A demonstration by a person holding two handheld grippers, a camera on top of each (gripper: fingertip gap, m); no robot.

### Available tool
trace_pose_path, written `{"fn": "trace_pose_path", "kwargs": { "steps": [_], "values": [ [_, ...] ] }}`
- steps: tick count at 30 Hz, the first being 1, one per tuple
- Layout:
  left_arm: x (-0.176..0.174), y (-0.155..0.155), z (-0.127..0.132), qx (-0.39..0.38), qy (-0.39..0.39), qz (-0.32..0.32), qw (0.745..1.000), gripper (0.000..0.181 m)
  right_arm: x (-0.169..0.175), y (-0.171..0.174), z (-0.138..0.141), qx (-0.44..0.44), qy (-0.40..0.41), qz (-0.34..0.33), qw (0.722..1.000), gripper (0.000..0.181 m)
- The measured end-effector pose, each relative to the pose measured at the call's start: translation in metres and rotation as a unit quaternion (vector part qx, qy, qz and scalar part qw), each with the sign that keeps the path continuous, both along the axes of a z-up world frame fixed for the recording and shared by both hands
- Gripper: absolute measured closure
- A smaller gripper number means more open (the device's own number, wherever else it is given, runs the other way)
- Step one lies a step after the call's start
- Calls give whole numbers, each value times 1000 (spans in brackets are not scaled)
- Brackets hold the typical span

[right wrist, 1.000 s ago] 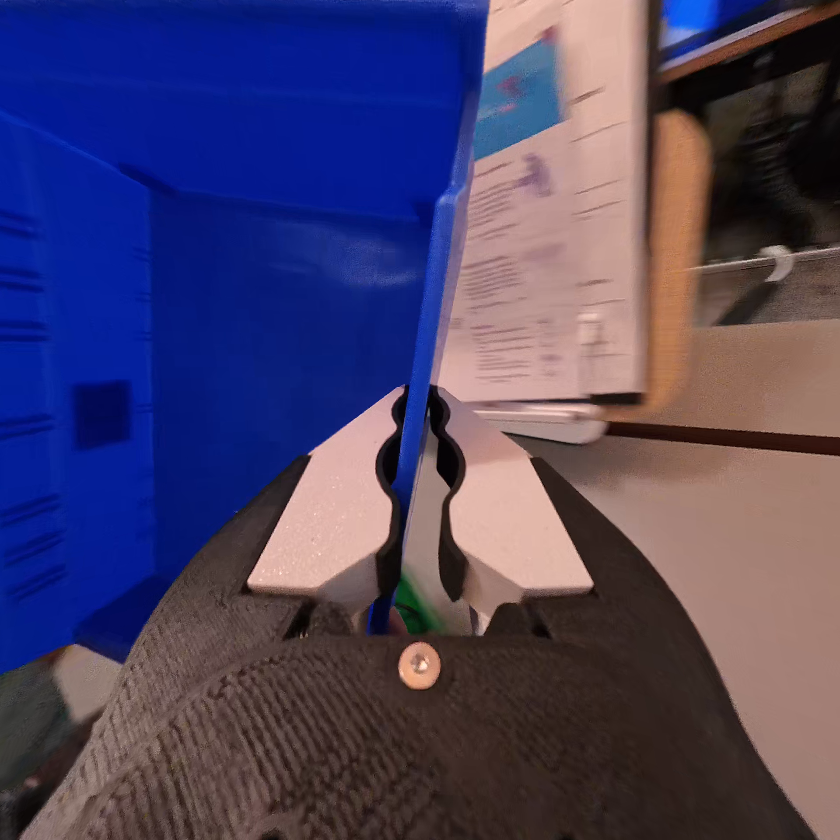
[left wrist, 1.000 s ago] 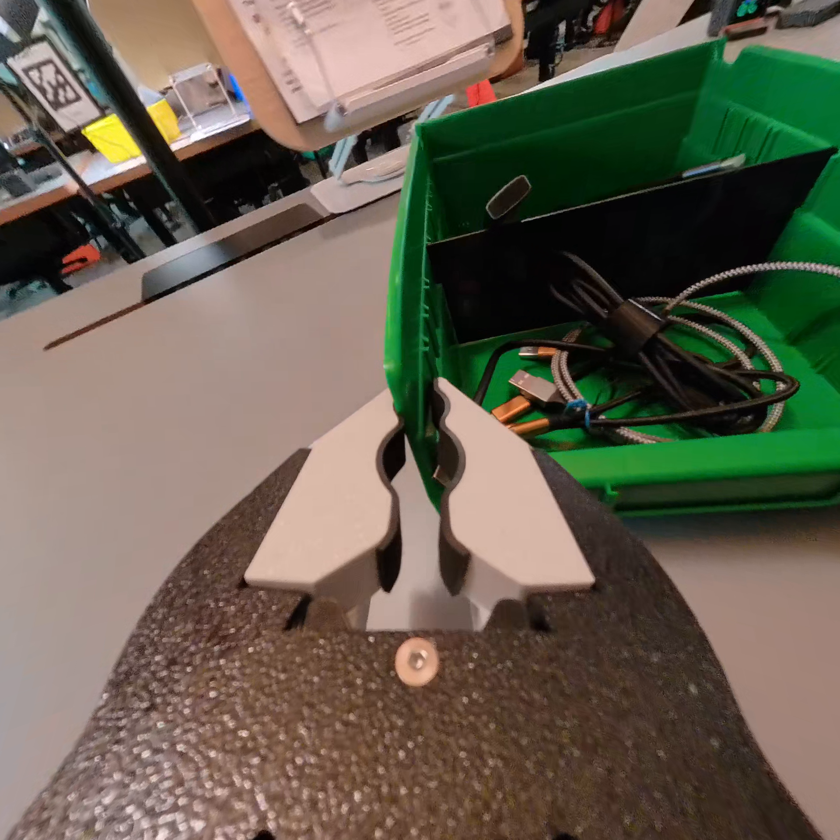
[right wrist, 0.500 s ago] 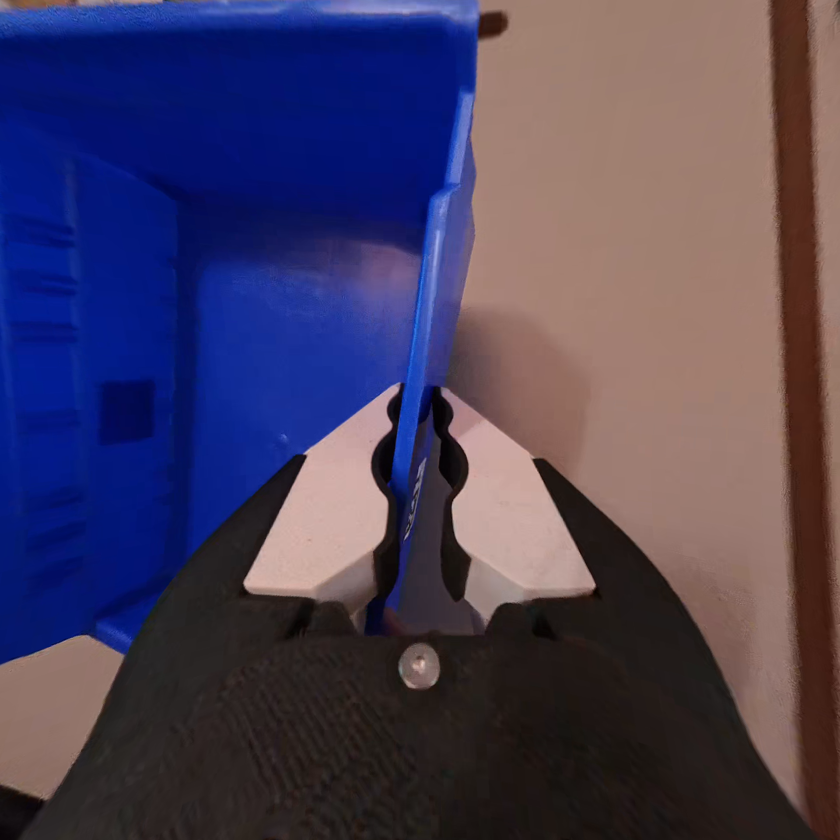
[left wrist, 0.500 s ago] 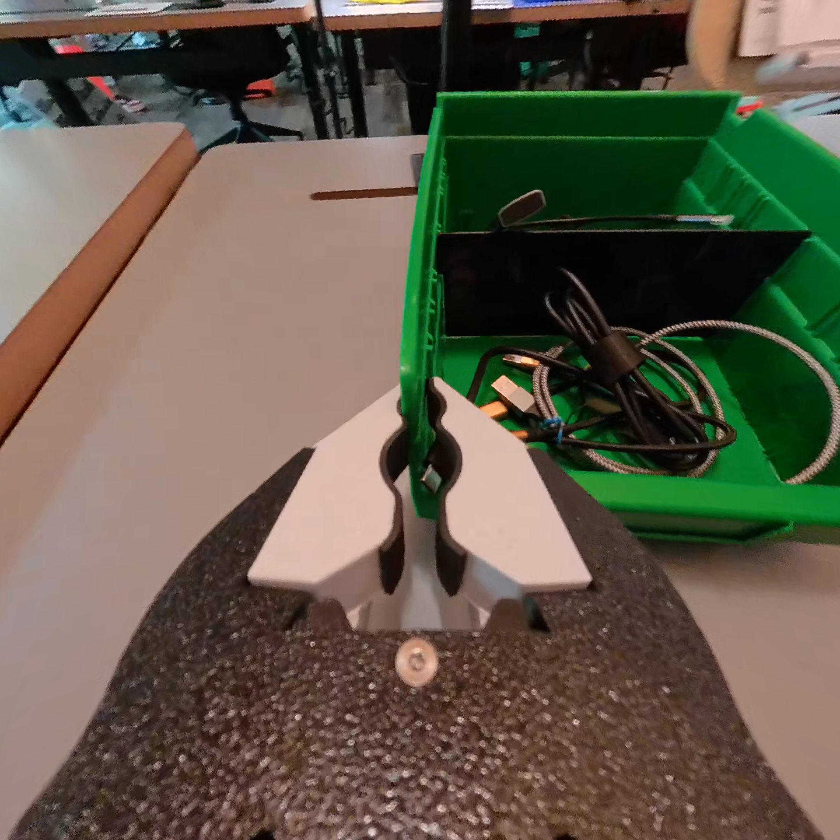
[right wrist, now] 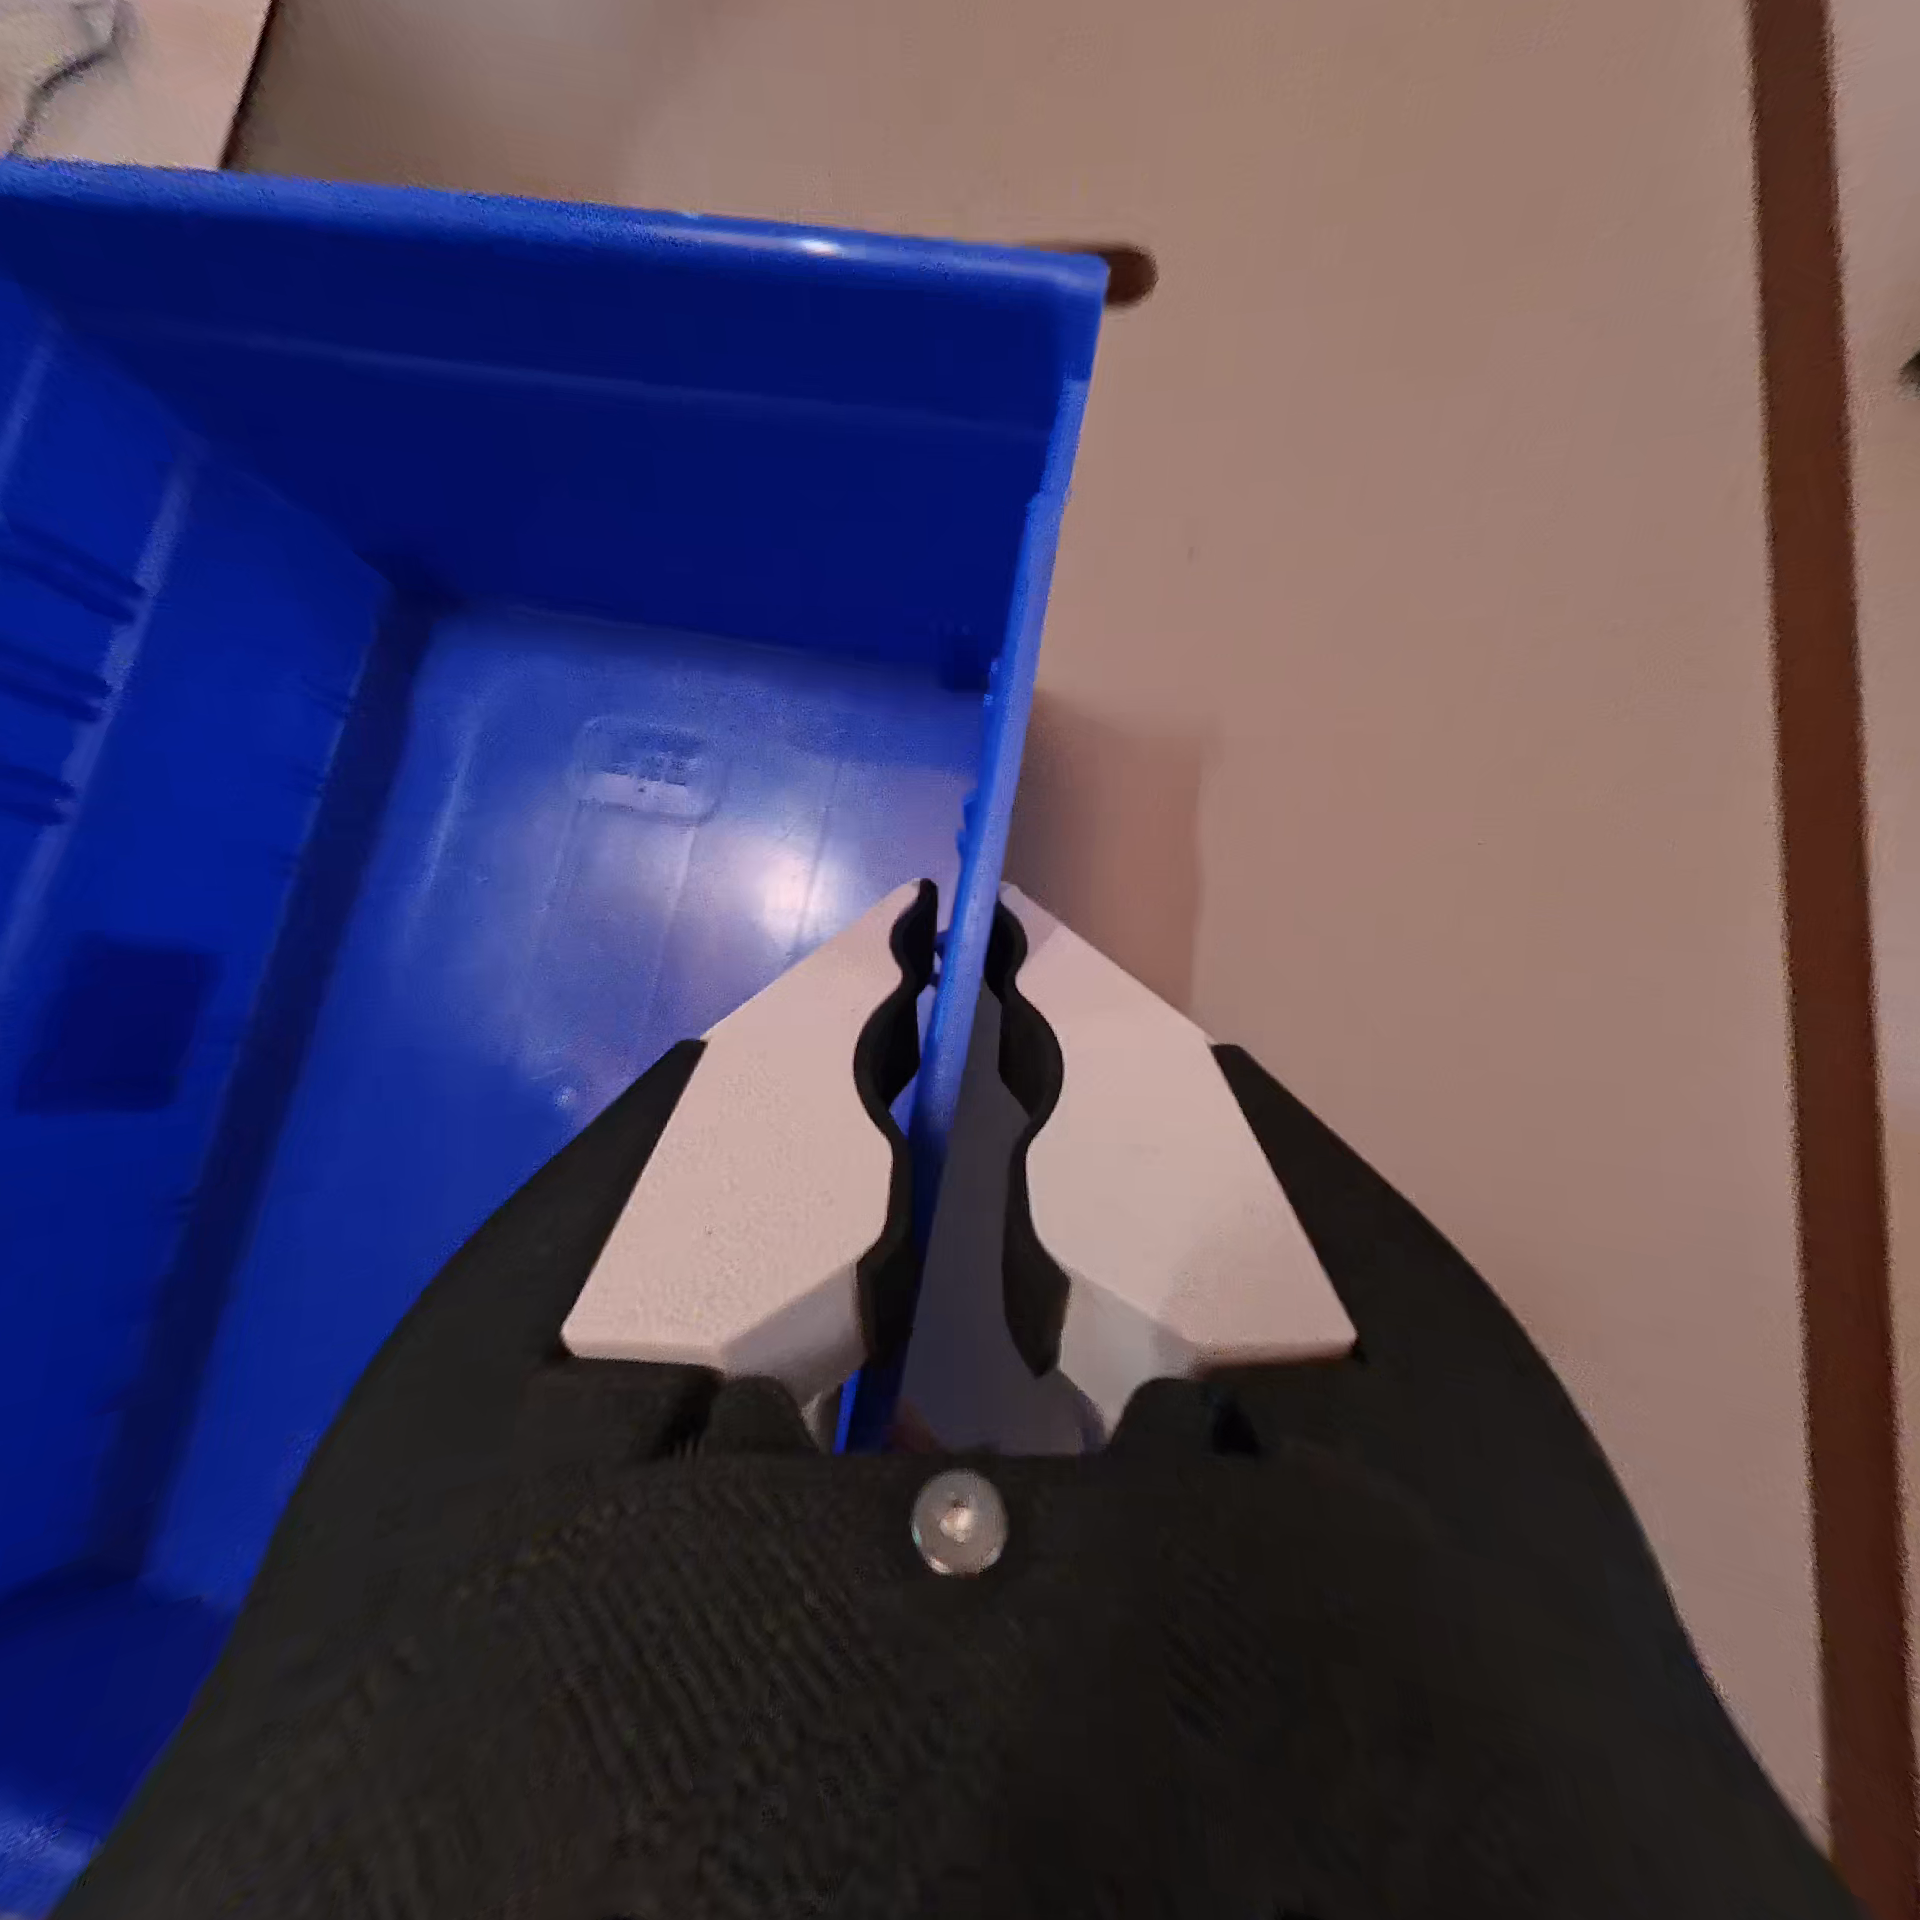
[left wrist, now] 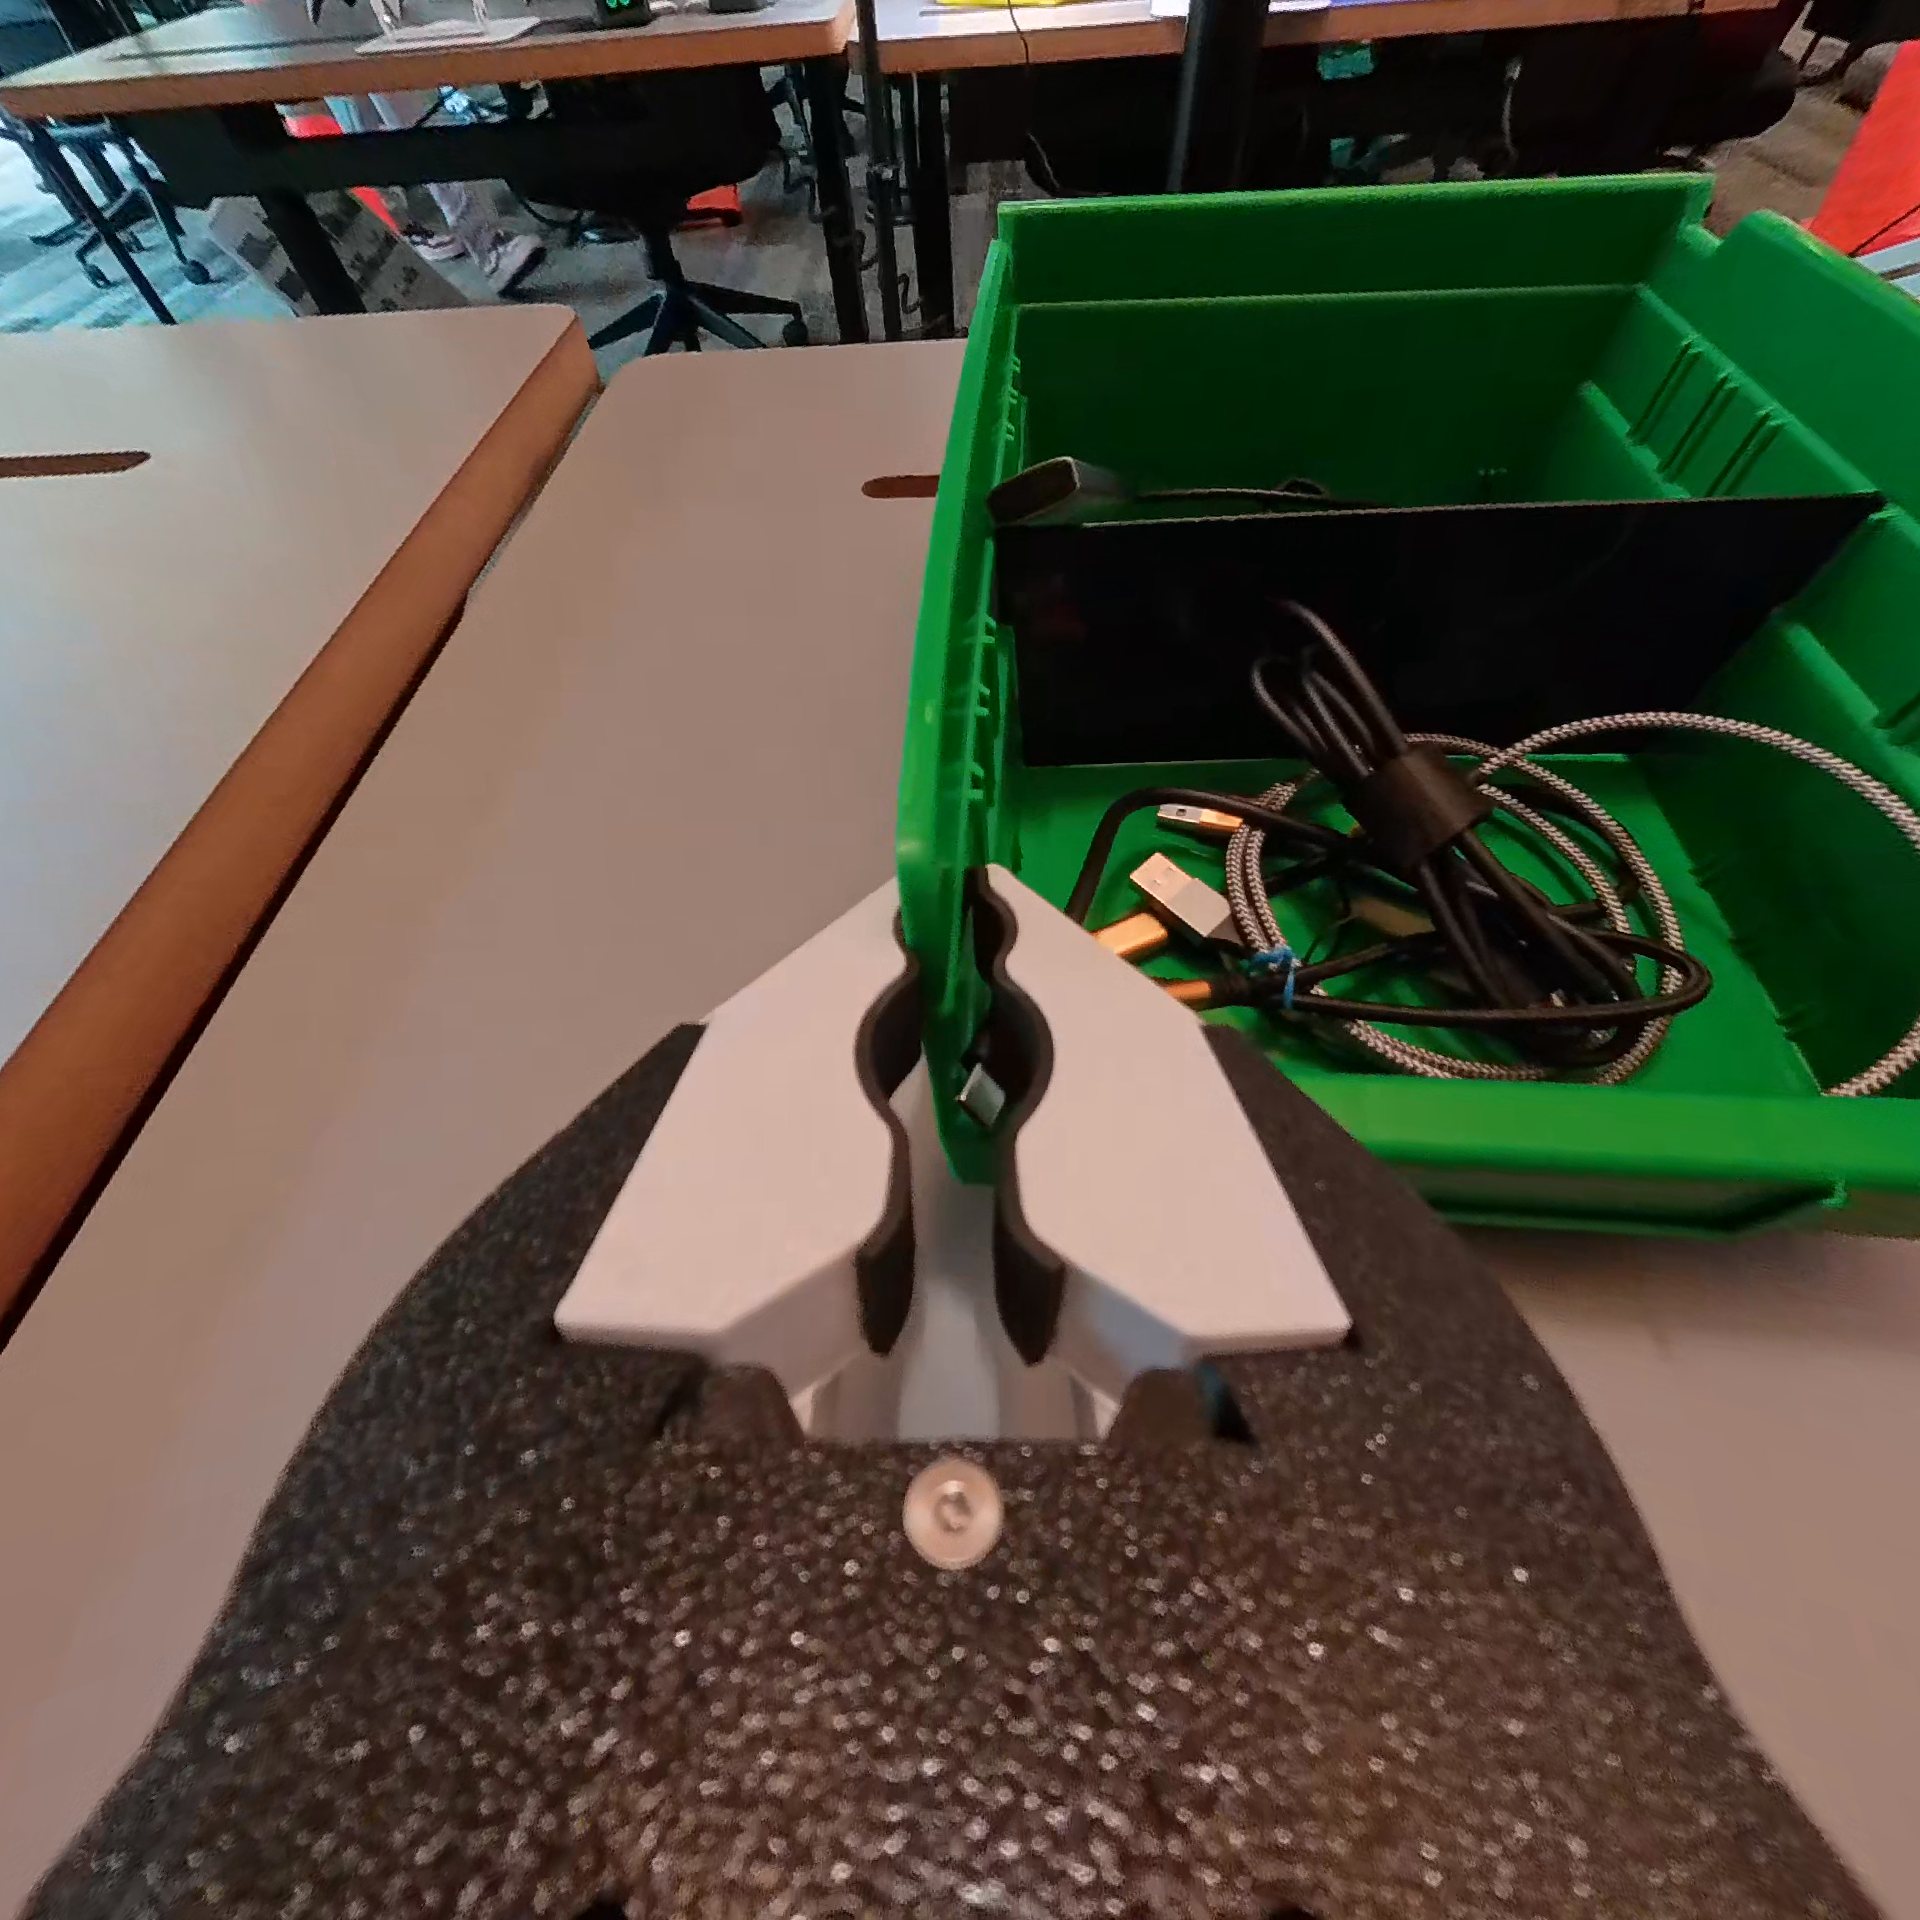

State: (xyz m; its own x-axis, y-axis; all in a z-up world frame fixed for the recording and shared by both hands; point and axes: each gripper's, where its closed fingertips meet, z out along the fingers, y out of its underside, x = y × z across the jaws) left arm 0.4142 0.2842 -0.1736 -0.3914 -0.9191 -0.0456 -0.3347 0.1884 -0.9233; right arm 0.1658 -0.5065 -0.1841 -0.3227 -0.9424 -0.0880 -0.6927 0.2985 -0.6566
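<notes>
My left gripper point(left wrist: 943, 904) is shut on the left side wall of a green plastic bin point(left wrist: 951, 727) that sits on a grey table point(left wrist: 644, 727). The bin has a black divider point(left wrist: 1434, 613). Its near compartment holds a tangle of black and braided cables point(left wrist: 1455, 914) with metal plugs. A dark plug point(left wrist: 1049, 483) lies behind the divider. My right gripper point(right wrist: 961, 899) is shut on the right side wall of an empty blue plastic bin point(right wrist: 1023, 727), seen from above over a pale table point(right wrist: 1403, 623).
A second table point(left wrist: 208, 582) adjoins on the left across a narrow gap. Desks, chairs and a black pole point(left wrist: 1205, 94) stand behind. A cable slot point(left wrist: 899, 486) is cut in the table by the green bin. A brown table edge point(right wrist: 1808, 727) runs down the right.
The left view has swung left, from a clipboard to the desks behind; the green bin stays gripped. The blue bin has tilted from upright to near flat over the table, still gripped.
</notes>
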Motion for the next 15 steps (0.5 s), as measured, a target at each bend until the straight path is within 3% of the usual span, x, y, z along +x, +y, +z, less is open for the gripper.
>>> {"fn": "trace_pose_path", "kwargs": {
  "steps": [5,8,10,13,15],
  "values": [
    [1,0,0,8,7,-6,1000,178,16,-6,7,-95,8,28,995,163],
    [-2,-1,12,46,-2,-22,999,167,10,-20,36,-195,1,4,981,123],
    [-4,-4,24,89,4,-40,995,155,1,-26,71,-263,-40,-45,963,80],
    [1,-8,55,181,-12,-46,982,148,-7,12,111,-313,-121,-25,942,76],
    [10,-17,82,242,-29,-47,969,146,-10,50,119,-312,-156,11,937,76]
  ]
}}
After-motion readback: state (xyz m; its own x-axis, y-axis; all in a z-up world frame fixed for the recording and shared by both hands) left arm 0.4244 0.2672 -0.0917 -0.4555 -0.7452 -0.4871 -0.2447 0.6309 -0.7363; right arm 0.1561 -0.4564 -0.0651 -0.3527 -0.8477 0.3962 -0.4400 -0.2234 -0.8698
